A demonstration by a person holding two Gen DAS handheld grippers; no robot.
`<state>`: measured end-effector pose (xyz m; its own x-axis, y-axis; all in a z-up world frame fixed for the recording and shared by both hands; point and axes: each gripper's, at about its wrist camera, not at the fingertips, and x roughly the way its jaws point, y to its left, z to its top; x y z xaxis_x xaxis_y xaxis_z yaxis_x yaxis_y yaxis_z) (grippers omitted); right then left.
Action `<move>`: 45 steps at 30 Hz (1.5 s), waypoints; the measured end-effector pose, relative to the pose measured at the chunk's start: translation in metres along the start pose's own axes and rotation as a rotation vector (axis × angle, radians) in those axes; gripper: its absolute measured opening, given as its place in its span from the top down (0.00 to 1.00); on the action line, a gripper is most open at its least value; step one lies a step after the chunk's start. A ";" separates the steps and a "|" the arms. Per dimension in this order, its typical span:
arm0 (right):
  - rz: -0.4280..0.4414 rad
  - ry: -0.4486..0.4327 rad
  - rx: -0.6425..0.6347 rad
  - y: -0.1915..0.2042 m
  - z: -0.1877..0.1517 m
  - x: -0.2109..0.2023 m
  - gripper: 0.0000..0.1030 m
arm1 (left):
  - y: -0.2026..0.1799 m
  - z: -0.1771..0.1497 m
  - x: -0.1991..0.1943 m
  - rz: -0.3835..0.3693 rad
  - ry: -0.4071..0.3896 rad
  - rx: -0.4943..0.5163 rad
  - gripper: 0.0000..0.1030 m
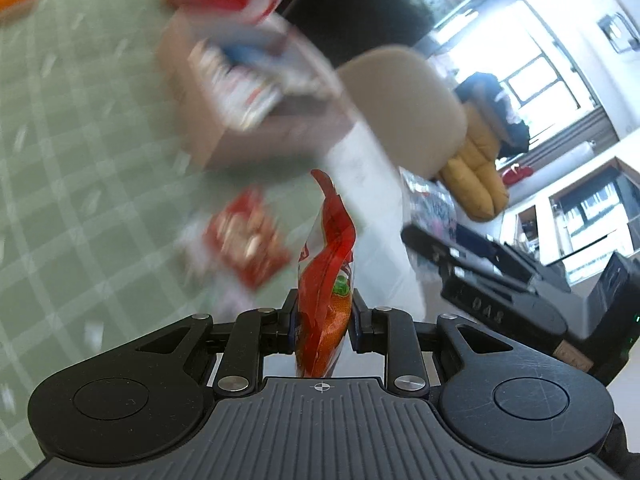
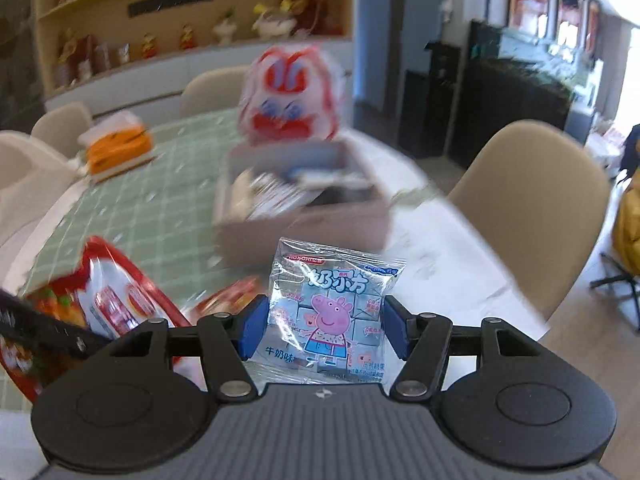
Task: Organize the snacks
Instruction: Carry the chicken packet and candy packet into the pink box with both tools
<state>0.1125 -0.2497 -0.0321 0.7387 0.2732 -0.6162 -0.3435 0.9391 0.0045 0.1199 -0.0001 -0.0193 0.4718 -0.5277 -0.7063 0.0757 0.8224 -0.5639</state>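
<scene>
The worktop point(image 2: 132, 216) carries an open cardboard box point(image 2: 300, 216) already part-filled with packets, so sorting seems well under way. One red packet point(image 1: 244, 236) lies loose beside it. The left tongs point(image 1: 323, 320) pinch a red-orange snack pouch point(image 1: 326, 280); the right tongs point(image 2: 325, 326) clamp a cartoon-pig candy bag point(image 2: 330, 312), both short of the box.
</scene>
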 end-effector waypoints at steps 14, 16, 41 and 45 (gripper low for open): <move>0.152 -0.192 -0.125 -0.075 0.137 0.044 0.41 | -0.006 0.157 0.063 0.002 -0.345 -0.251 0.73; 0.184 -0.168 -0.132 -0.077 0.143 0.061 0.41 | 0.013 0.162 0.080 -0.012 -0.355 -0.323 0.74; 0.323 0.164 -0.212 0.011 0.115 0.245 0.38 | 0.043 0.171 0.091 0.458 -0.308 -0.072 0.63; 0.339 0.108 -0.150 -0.003 0.123 0.220 0.34 | 0.046 0.168 0.095 0.431 -0.282 -0.054 0.63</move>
<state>0.3472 -0.1665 -0.0702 0.5057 0.5321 -0.6791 -0.6447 0.7561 0.1123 0.3156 0.0235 -0.0401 0.6693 -0.0599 -0.7406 -0.2194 0.9364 -0.2740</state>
